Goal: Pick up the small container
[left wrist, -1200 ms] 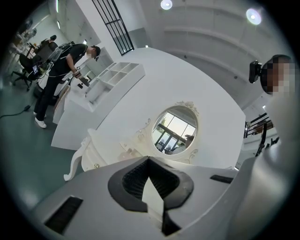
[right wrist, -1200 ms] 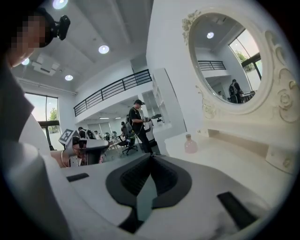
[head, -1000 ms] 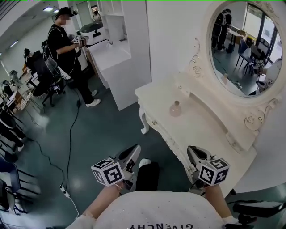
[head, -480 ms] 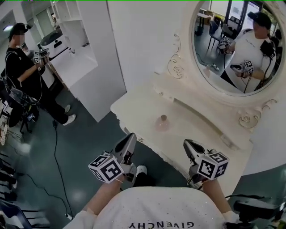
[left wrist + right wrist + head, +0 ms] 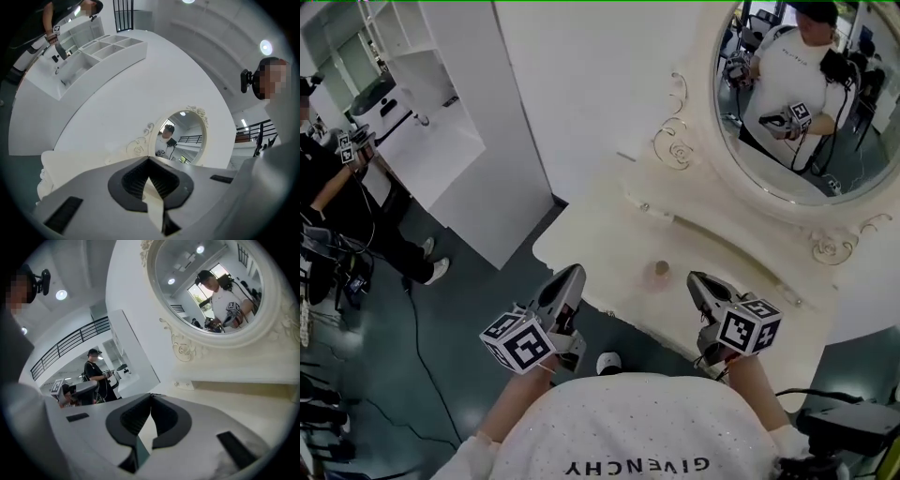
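The small container point(image 5: 658, 274), a pinkish round jar, stands on the cream vanity table point(image 5: 600, 246) near its front edge. In the head view it lies between my two grippers and slightly beyond their tips. My left gripper point(image 5: 573, 273) hovers at the table's front edge, left of the jar, jaws shut and empty. To the jar's right my right gripper point(image 5: 694, 278) is over the tabletop, also shut with nothing in it. The left gripper point(image 5: 149, 161) and right gripper point(image 5: 151, 395) views show closed tips and the mirror, not the jar.
An oval mirror point(image 5: 802, 98) in an ornate frame backs the table and reflects the person holding the grippers. A white cabinet point(image 5: 478, 159) stands to the left. A person in black point(image 5: 328, 192) stands far left, with a cable point(image 5: 417, 323) on the floor.
The view has swung toward the vanity, which now sits closer. The jar has shifted from ahead and left to between the gripper tips. Both grippers stay shut.
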`<state>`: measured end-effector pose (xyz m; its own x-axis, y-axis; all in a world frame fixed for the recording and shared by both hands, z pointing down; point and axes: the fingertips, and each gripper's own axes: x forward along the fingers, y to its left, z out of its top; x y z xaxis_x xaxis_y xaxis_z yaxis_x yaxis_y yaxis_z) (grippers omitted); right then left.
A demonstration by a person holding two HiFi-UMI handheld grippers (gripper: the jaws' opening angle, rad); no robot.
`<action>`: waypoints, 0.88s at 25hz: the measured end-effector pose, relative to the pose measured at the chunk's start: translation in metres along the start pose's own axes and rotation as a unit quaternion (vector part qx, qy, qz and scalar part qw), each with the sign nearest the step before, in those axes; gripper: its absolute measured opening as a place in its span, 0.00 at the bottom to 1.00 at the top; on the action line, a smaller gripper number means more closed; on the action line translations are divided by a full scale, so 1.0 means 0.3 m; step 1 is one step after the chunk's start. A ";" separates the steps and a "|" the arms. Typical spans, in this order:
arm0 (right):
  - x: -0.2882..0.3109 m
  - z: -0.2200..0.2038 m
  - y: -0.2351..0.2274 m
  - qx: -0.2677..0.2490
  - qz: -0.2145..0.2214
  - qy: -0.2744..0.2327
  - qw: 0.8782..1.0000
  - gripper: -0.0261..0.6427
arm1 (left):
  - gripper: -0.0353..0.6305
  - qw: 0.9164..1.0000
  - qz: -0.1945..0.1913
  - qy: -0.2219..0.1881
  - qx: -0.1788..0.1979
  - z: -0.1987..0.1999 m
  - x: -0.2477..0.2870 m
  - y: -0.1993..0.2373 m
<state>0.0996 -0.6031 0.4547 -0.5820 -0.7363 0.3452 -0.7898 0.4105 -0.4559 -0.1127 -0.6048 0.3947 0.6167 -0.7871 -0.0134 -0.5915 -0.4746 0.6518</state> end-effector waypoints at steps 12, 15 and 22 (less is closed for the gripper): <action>0.193 -0.024 -0.036 0.020 -0.053 -0.012 0.998 0.05 | 0.05 0.996 -0.037 0.071 -0.036 -0.001 0.131 0.189; 0.215 -0.028 -0.055 0.012 -0.058 -0.017 0.998 0.09 | 0.05 0.995 -0.047 0.079 -0.034 0.004 0.170 0.188; 0.266 -0.070 -0.075 -0.027 -0.046 -0.024 0.998 0.40 | 0.05 0.994 -0.051 0.091 -0.034 -0.009 0.187 0.206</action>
<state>0.0668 -0.6597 0.5097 -0.4969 -0.7972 0.3430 -0.8500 0.3673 -0.3777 -0.1133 -0.6772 0.4362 0.7589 -0.6491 0.0518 -0.4885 -0.5149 0.7044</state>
